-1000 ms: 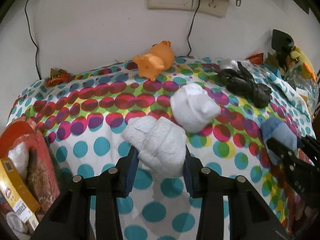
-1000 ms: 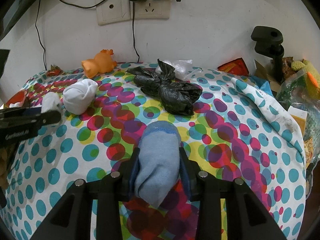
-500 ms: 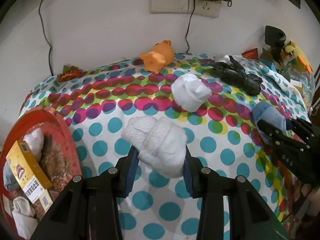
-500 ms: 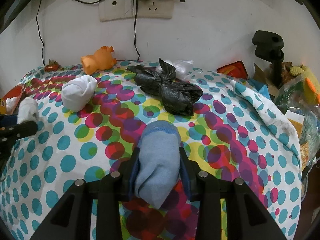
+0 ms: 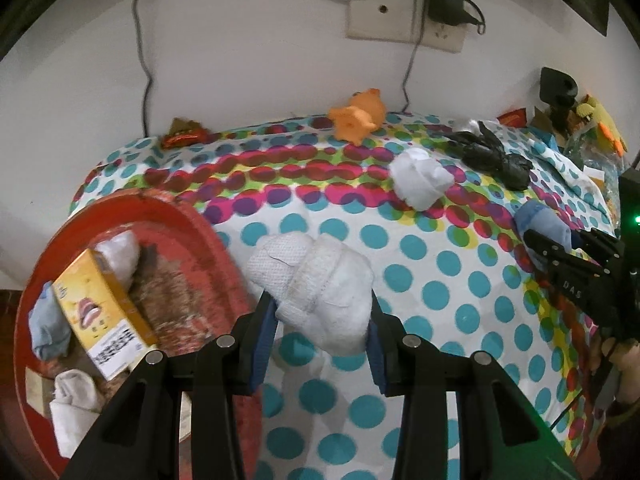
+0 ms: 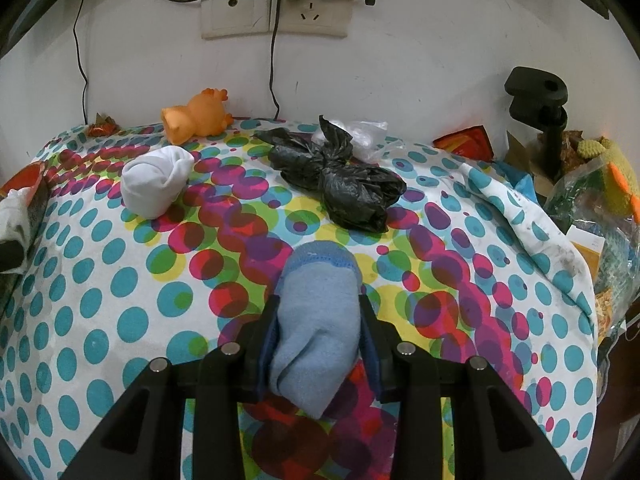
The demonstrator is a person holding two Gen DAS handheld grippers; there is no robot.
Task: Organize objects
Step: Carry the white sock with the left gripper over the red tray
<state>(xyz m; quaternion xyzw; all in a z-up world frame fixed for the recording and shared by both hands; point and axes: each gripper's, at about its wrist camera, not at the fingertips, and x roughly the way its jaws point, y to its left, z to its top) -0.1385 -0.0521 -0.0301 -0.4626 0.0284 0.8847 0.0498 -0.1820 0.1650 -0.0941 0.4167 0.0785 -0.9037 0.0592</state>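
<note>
the left tool (image 5: 320, 320), clenched on a white sock bundle (image 5: 320, 292), has swung toward the red basin (image 5: 192, 216) at its left, so the drop looks close; the right tool (image 6: 318, 344) grips a blue sock (image 6: 316, 320)

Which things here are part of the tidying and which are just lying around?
Part of the job:
white sock bundle in left claw
blue sock bundle in right claw
white sock roll
red basin

Lying about:
orange toy
black bag
wall socket
</note>
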